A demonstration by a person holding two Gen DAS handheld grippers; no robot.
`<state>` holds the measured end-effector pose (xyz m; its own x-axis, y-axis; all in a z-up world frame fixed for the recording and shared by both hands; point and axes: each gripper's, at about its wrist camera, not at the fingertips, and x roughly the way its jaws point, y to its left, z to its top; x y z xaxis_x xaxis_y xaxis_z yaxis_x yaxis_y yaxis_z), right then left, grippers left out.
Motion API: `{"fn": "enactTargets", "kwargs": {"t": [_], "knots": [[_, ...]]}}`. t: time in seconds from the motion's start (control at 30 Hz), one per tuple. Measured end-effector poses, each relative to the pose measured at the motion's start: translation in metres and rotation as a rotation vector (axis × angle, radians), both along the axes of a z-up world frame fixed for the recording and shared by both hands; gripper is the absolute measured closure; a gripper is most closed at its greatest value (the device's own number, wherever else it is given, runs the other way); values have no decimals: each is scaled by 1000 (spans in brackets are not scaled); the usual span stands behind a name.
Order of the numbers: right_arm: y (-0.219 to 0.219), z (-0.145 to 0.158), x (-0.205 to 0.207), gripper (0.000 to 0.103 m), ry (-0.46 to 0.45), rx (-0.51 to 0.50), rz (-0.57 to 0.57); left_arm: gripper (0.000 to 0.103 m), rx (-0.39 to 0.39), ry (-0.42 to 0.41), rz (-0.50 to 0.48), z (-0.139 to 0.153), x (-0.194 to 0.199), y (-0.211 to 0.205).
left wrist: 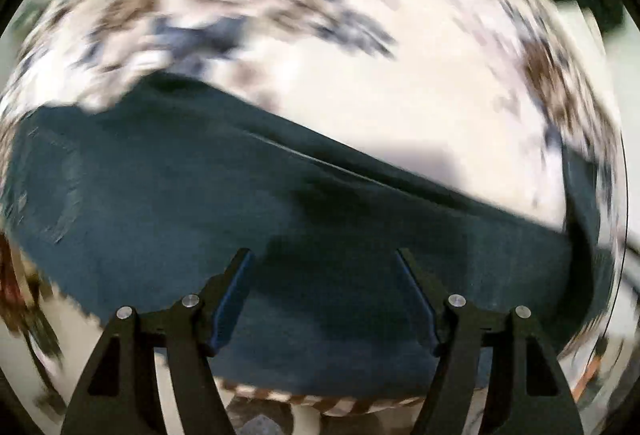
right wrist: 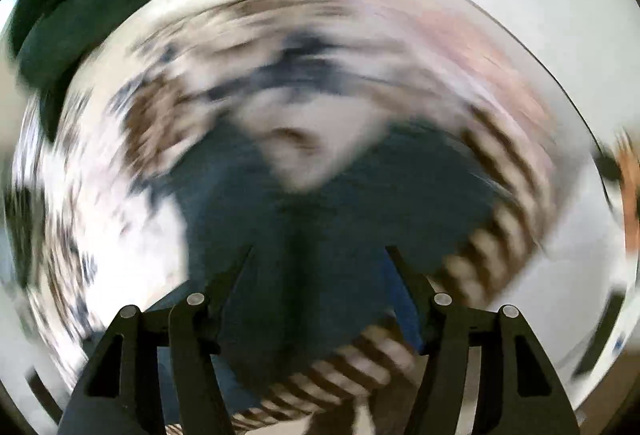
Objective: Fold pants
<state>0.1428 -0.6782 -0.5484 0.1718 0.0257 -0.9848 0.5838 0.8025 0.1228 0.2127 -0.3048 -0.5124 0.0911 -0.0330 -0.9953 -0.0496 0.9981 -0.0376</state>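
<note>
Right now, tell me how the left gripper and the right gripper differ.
The left gripper hangs over a broad, flat stretch of the dark teal pants; the right gripper hangs over a narrower, creased part. The left view is fairly sharp, the right heavily blurred. Both stand open, holding nothing.

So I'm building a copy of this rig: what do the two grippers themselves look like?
Both look identical. The left gripper and right gripper each have two matte black, flat-sided fingers tapering to pointed tips, with dark blue pads on their inner faces. Black triangular linkage arms with cutouts carry them, pinned by round silver fasteners. No cables, markings or sleeves are visible.
</note>
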Motion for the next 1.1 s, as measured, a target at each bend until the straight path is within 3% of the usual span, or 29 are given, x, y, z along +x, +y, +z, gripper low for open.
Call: {"fn": "enactTargets", "kwargs": {"t": [0.1,0.2,0.27,0.3,0.33,0.37,0.43,0.5,0.6,0.63,0.8,0.83,0.9,0.97,1.0,1.07,1.1], "knots": [[46,-30,58,35,96,-50,173,35,20,84,-58,-34,-2,-17],[73,-64,95,35,218,-137,320,32,41,71,-72,-47,-8,-21],[74,-66,99,52,233,-180,350,30,32,65,-65,-48,-10,-21],[66,-57,94,78,201,-177,320,27,25,65,-63,-49,-11,-21],[55,-46,86,93,171,-173,277,25,20,65,-61,-49,-11,-20],[34,-28,69,94,129,-169,204,18,7,64,-56,-50,-12,-20],[-3,-8,36,94,88,-149,77,1,-43,63,-46,-56,-12,-21],[-43,-3,-3,94,99,-84,-52,0,-48,78,-39,-63,-11,-24],[-93,-27,-62,86,120,155,-236,0,-11,95,-15,-67,-12,-31],[-103,-32,-76,86,114,193,-277,0,-4,98,-10,-68,-11,-33],[-115,-39,-101,86,-24,251,-326,0,-9,103,-3,-67,-12,-34],[-118,-37,-102,94,-37,244,-330,0,-14,105,-5,-66,-13,-33],[-114,-32,-96,96,-21,199,-324,0,-24,112,-2,-62,-10,-25],[-113,-28,-95,96,7,221,-346,0,-32,122,-4,-62,-3,-19],[-111,-33,-87,94,28,242,-368,0,-32,125,-3,-62,-3,-19],[-119,-32,-105,69,48,316,-447,0,-27,134,-1,-62,-1,-18],[-119,-30,-113,47,19,344,-475,0,-23,139,2,-62,1,-17]]}}
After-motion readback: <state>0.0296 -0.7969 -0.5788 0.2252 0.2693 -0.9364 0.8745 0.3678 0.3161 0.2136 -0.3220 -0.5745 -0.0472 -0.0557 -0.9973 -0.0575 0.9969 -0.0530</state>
